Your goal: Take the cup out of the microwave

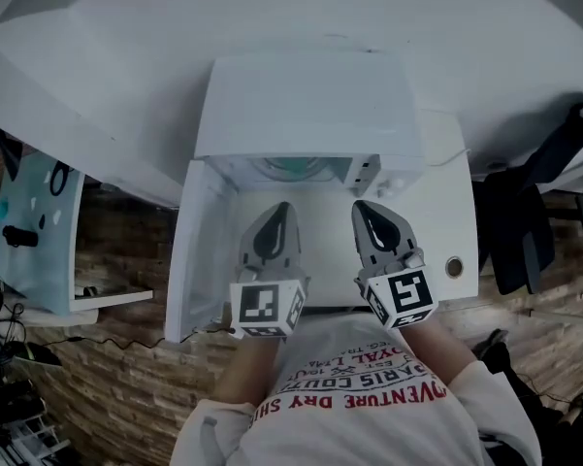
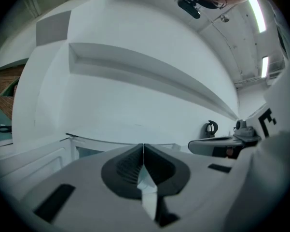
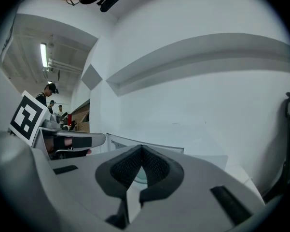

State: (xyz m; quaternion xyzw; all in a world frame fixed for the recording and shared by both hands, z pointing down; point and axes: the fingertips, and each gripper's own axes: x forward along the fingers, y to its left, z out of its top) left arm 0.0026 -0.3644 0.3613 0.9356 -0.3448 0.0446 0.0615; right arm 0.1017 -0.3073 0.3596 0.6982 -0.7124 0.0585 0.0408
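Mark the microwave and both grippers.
microwave (image 1: 310, 105), head view, on its white top.
left gripper (image 1: 283, 207), head view, midway between its closed fingertips.
right gripper (image 1: 358, 205), head view, midway between its closed fingertips.

The microwave (image 1: 310, 105) stood on the counter (image 1: 448, 212), its door (image 1: 199, 250) swung out to the left. Before its opening, the left gripper (image 1: 283, 206) and right gripper (image 1: 358, 205) were side by side. A small round object (image 1: 453, 266) sat on the counter just right of the right gripper.
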